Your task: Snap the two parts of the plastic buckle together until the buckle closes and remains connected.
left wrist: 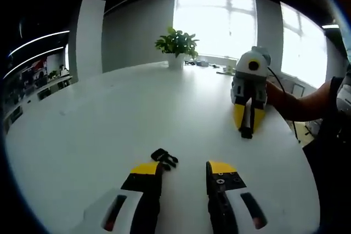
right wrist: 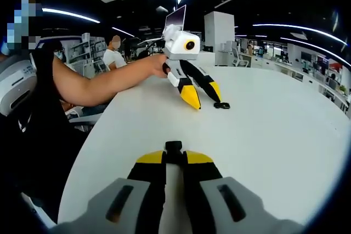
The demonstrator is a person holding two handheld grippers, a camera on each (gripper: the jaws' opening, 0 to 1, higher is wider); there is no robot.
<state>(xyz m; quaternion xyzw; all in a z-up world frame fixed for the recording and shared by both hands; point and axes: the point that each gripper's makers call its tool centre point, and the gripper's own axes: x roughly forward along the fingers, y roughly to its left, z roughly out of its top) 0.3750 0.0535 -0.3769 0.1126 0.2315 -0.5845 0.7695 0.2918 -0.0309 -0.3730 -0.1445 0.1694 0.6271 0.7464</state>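
Low in the left gripper view, the left gripper (left wrist: 182, 172) is spread, one black buckle part (left wrist: 164, 158) lying on the white table (left wrist: 109, 119) at its left jaw tip. The right gripper (right wrist: 174, 157) pinches the other buckle part (right wrist: 173, 146), bottom centre.

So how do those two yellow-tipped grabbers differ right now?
The left gripper has its jaws apart, empty, beside a black buckle piece lying on the white table. The right gripper is shut on another black buckle piece. Both have yellow-and-black jaws.
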